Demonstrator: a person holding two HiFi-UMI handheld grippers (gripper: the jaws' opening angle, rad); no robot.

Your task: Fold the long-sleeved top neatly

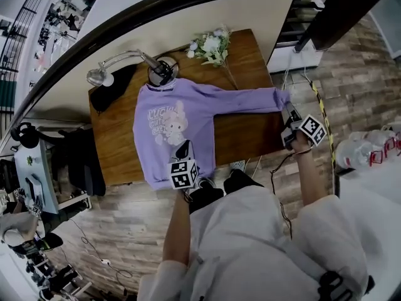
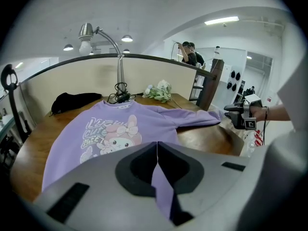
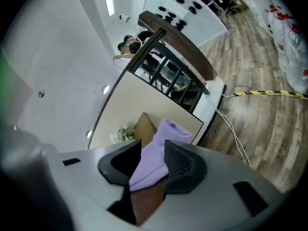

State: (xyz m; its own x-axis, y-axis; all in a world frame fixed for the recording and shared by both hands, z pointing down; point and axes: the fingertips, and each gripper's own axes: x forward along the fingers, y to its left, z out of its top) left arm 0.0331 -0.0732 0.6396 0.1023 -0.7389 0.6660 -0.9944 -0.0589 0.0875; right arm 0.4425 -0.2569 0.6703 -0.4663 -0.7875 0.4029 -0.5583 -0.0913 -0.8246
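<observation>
Long-sleeved top (image 1: 175,124) flat on desk (image 1: 119,146), collar at lamp (image 1: 100,75), one sleeve stretched away from lamp; no fold made. Left claw (image 2: 157,162) pinching hem (image 2: 162,189); right claw (image 3: 153,160) spread around cuff (image 3: 169,131), apparently slack.

The person wears a loose white shirt (image 1: 250,243) with wide sleeves (image 1: 161,278). The left gripper (image 1: 183,147) and the right gripper (image 1: 289,113) both have a light grey body and black ribbed pads (image 3: 180,165). Each one carries a cube (image 1: 183,173) with black-and-white square markers. A thin dark cable (image 1: 276,190) leaves the right gripper.
</observation>
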